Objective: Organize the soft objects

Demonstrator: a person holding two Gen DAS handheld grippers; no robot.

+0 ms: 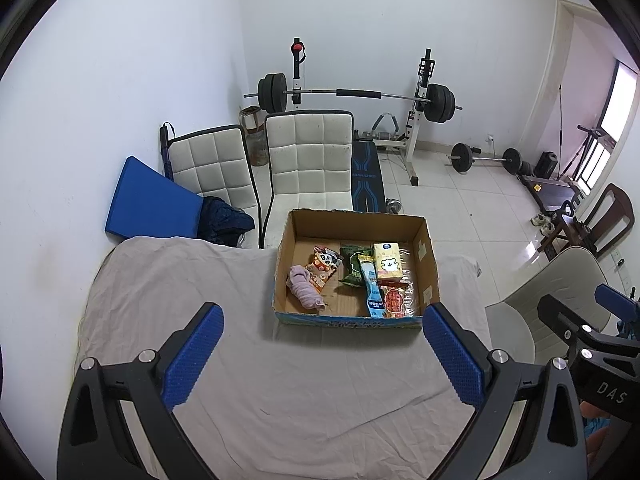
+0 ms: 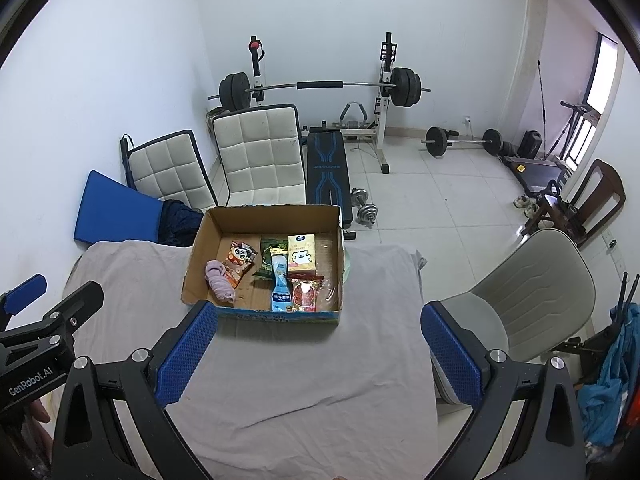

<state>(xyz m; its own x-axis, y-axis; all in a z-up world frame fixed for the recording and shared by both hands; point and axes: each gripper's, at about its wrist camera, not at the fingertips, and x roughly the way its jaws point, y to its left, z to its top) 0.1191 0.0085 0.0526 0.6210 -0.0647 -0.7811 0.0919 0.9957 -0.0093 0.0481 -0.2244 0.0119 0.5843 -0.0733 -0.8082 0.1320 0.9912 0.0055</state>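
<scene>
Both pairs of fingers stand wide apart and hold nothing: the left gripper (image 1: 322,356) and the right gripper (image 2: 318,354) hover side by side over the bare near half of the worktop (image 1: 300,400), which is draped in a wrinkled grey cloth. Beyond them, toward the far edge, sits an open cardboard box (image 2: 192,256). Inside, at its left, lies a soft pink rolled cloth (image 2: 218,282); it looks light and limp, best pinched across its bunched middle. Beside it lie snack packets (image 2: 239,262) and a blue pouch (image 2: 280,284), probably crinkly and slippery, better taken by a sealed edge.
</scene>
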